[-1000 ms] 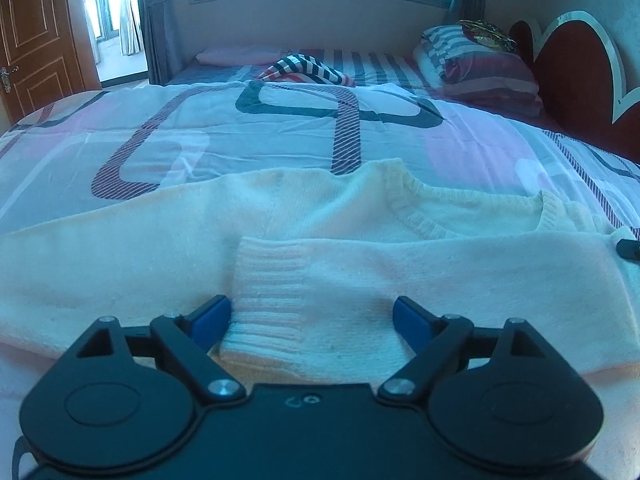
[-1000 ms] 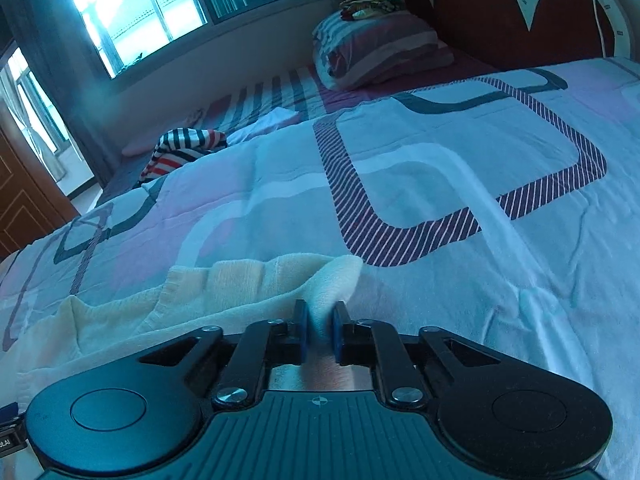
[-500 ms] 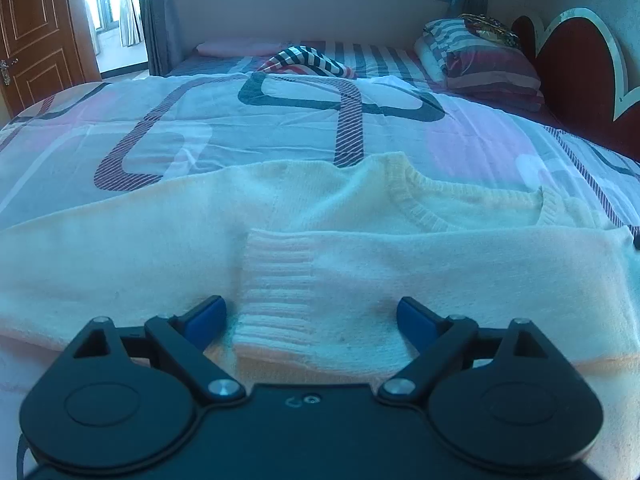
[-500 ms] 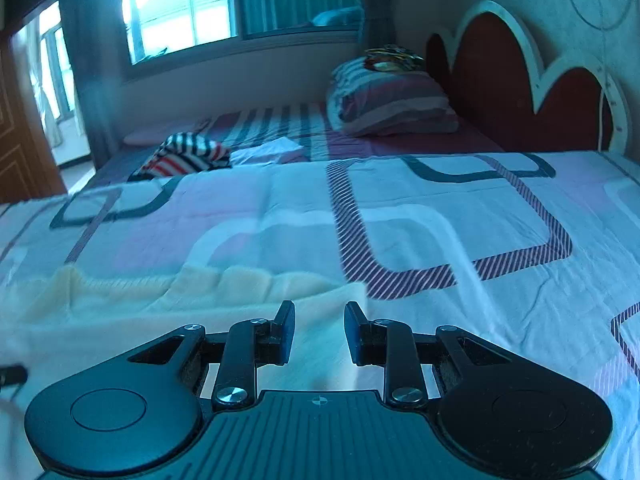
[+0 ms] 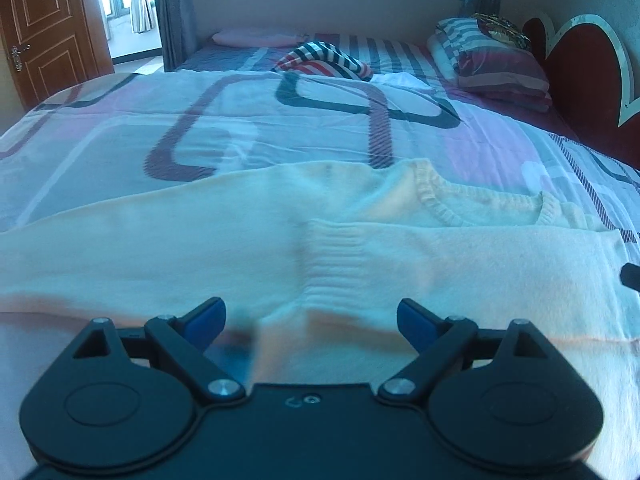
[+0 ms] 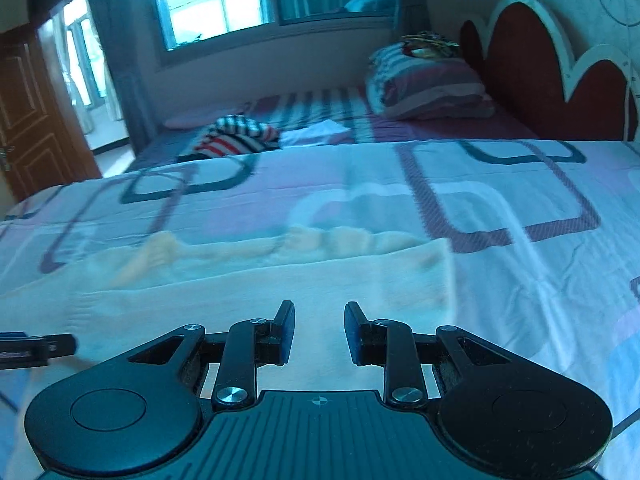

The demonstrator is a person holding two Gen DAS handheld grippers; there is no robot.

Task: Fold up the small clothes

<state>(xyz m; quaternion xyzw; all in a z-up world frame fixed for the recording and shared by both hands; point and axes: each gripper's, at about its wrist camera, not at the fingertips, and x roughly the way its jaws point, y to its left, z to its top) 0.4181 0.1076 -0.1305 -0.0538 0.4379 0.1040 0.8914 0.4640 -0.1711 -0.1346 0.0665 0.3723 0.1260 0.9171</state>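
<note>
A cream knitted sweater [image 5: 200,240] lies flat on the bed, one sleeve folded across its body with the ribbed cuff [image 5: 336,264] near the middle. My left gripper [image 5: 311,316] is wide open and empty, just above the sweater's near edge in front of the cuff. In the right wrist view the sweater [image 6: 280,280] lies ahead with its folded corner to the right. My right gripper [image 6: 319,332] is open and empty, low over the sweater. The left gripper's tip [image 6: 36,350] shows at the left edge.
The bed [image 5: 280,132] has a pink and grey patterned sheet. A striped garment [image 5: 324,62] and a white cloth [image 5: 404,80] lie at the far side. Striped pillows [image 5: 492,64] sit by the red headboard [image 5: 580,76]. A wooden door [image 5: 44,28] is far left.
My right gripper opened and let go of the sweater's fold, which now lies flat, then drew back. My left gripper stayed open and shifted slightly left and back.
</note>
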